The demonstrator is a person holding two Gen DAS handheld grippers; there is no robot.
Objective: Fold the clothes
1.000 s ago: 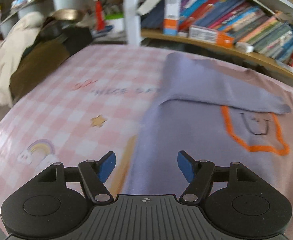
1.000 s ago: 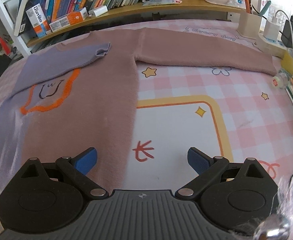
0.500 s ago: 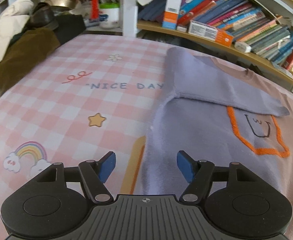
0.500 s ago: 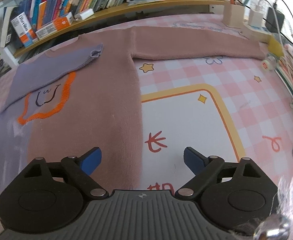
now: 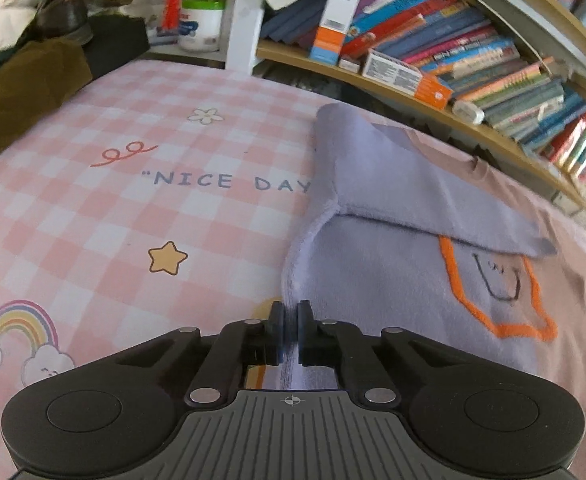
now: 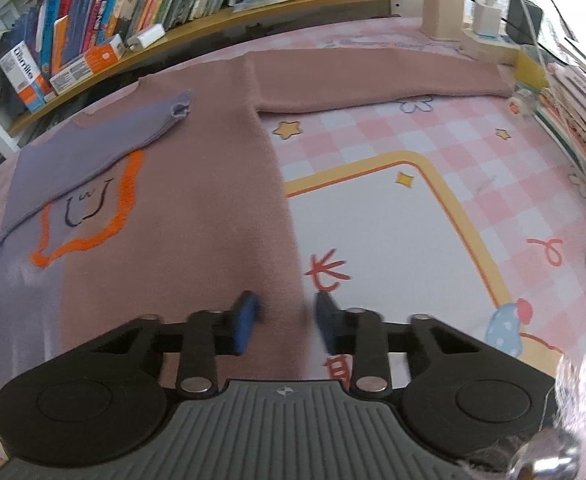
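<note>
One lilac sleeve (image 5: 425,196) of the lilac-and-mauve knit sweater (image 6: 181,216) is folded in; the mauve sleeve (image 6: 377,76) is not (body unfolded). Left gripper (image 5: 291,330) pinches its hem; right gripper (image 6: 285,320), half-closed, straddles its edge.

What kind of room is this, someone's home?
Most likely a lived-in room at home, perhaps a child's study or bedroom. A two-tone purple and pink knitted sweater lies on a pink checked cartoon-print cloth, beside a wooden shelf crammed with colourful books and a heap of clothes.

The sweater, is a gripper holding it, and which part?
The left gripper pinches the sweater by its lilac side edge near the hem. The right gripper straddles the pink edge, not shut.
</note>
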